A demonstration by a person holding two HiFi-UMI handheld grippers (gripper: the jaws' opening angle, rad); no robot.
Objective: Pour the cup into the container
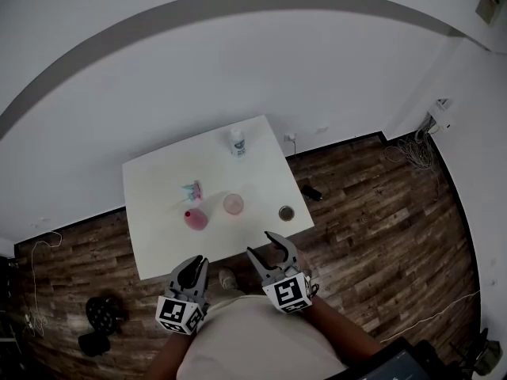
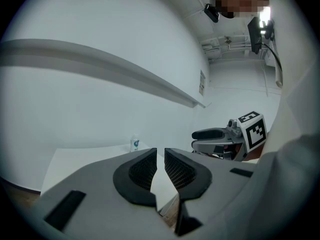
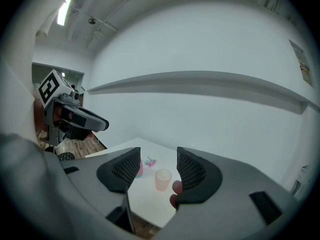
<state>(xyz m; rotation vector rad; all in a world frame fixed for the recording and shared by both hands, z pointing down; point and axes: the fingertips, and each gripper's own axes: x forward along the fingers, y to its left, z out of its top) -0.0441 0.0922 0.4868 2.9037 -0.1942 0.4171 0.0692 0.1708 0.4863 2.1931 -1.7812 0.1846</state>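
**Head view.** The white square bench [image 1: 158, 180] carries the translucent pink plastic cup [image 1: 233, 204] near its centre. The dark round container [image 1: 286, 213] stands at 4 o'clock from the cup, near the bench edge. A pink rounded vessel [image 1: 196, 219] sits at 8 o'clock, a small pink-and-blue item [image 1: 192, 190] at 10 o'clock, and a white labelled bottle [image 1: 237, 142] at 12 o'clock. The left gripper [image 1: 194, 269] and right gripper [image 1: 264, 246] are held off the bench's 6 o'clock edge, well apart from every item.

**Left gripper view.** The jaws stand almost together, with a narrow slit between them, and grasp nothing.

**Right gripper view.** The jaws are released and empty. The cup [image 3: 163, 179] stands upright on the bench, framed between them but well beyond their reach.

**Step in hand.** This appears to be the approach, with no grasp made yet. The next move probably calls for advancing the right gripper until its jaws flank the cup wall. It would then clench, carry the cup level to the container and tilt it. The cup's contents cannot be made out.
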